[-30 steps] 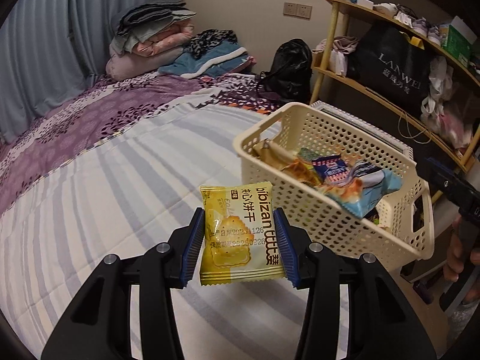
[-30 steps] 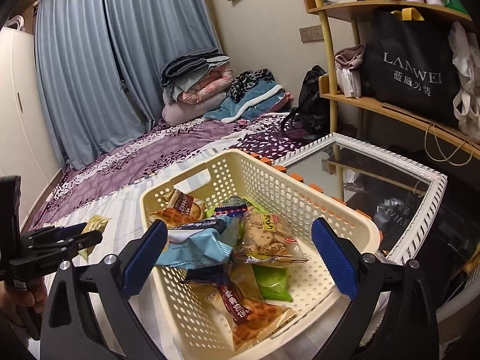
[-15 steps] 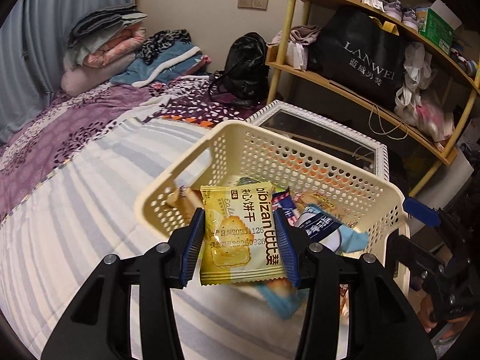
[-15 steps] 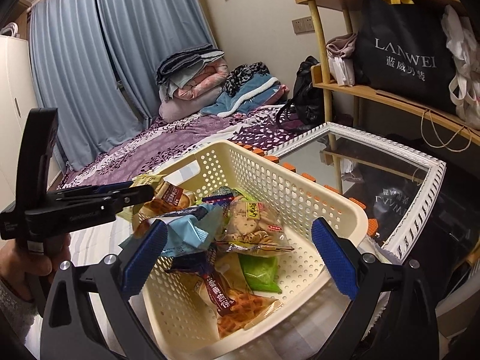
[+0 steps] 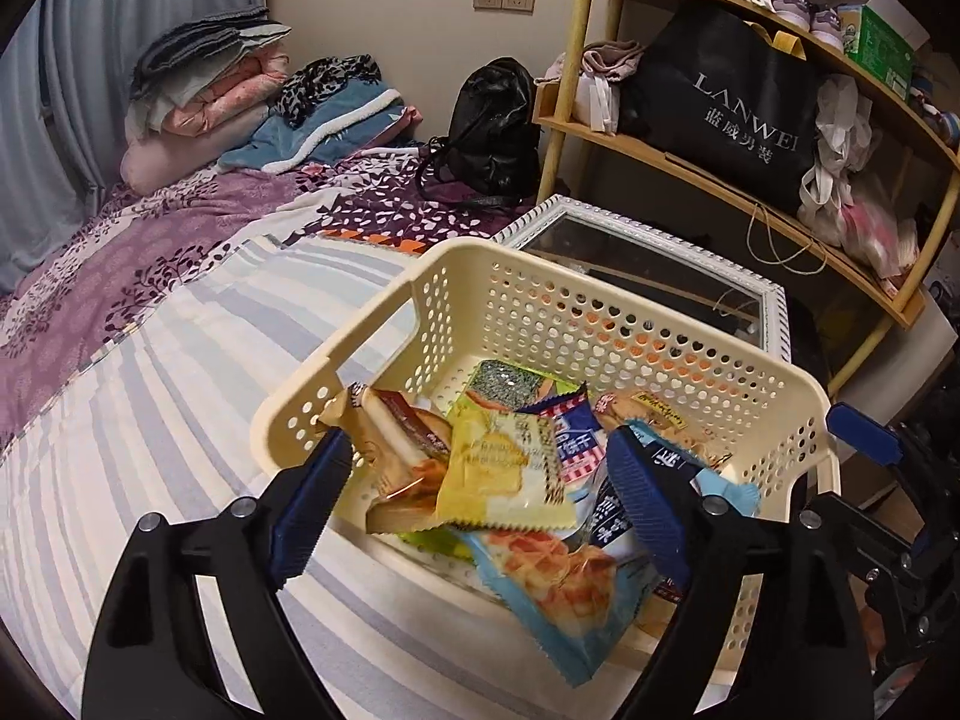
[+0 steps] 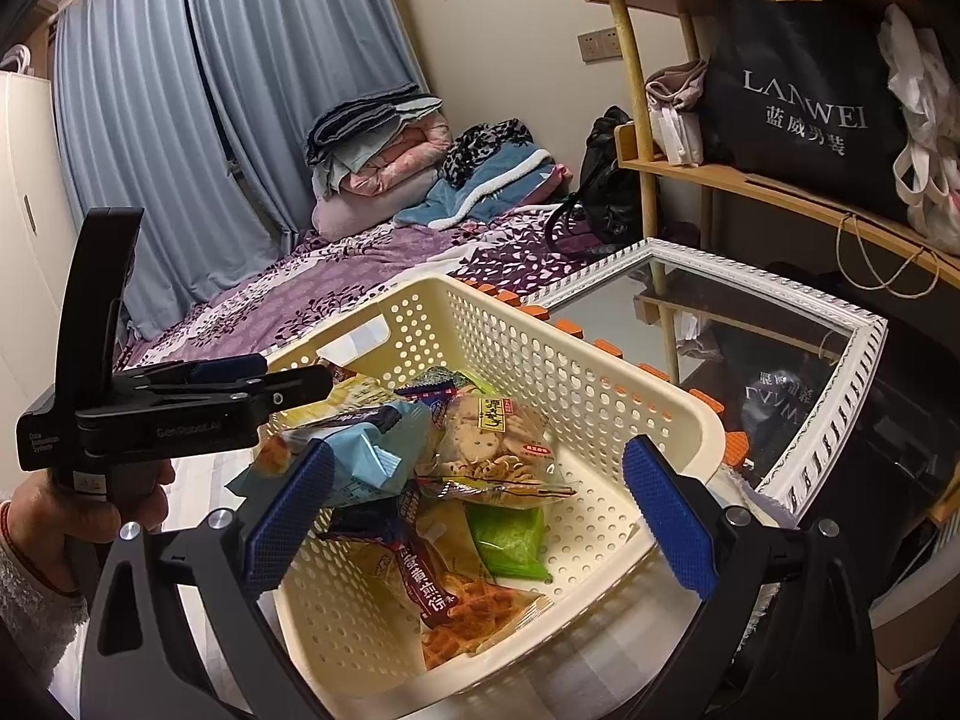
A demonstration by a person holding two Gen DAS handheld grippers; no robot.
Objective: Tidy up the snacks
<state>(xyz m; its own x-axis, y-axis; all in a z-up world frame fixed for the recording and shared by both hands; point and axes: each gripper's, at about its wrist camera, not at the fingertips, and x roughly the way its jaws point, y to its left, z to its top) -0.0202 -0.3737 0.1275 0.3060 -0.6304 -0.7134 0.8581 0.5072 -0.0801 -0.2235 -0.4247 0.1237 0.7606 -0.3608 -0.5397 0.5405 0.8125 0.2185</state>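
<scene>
Left gripper (image 5: 480, 480) jaws spread wide, nothing between the blue pads, poised over the near-left rim of the cream perforated basket (image 5: 630, 336). Yellow cracker packet (image 5: 504, 468) lies loose on top of the snack pile inside the basket, print too blurred to read. Beside it: a brown-and-white wrapped cake (image 5: 396, 426), a light blue chip bag (image 5: 558, 588) hanging toward the near rim, and a red-white-blue striped pack (image 5: 570, 444) with Chinese text, illegible. Right gripper (image 6: 480, 510) also wide open and empty, hovering over the basket's near side. In the right wrist view: clear biscuit bag (image 6: 492, 450) with a yellow Chinese label, green packet (image 6: 510, 540) on the basket floor, dark red packet (image 6: 426, 582) with white Chinese characters. The left gripper body reads "GenRobot.AI" and "Data Acquisition System". Basket sits on the striped bedspread (image 5: 150, 420), just beside a white-framed mirror (image 5: 660, 264). Black bag (image 5: 726, 102) on the far-right shelf reads "LANWEI".
</scene>
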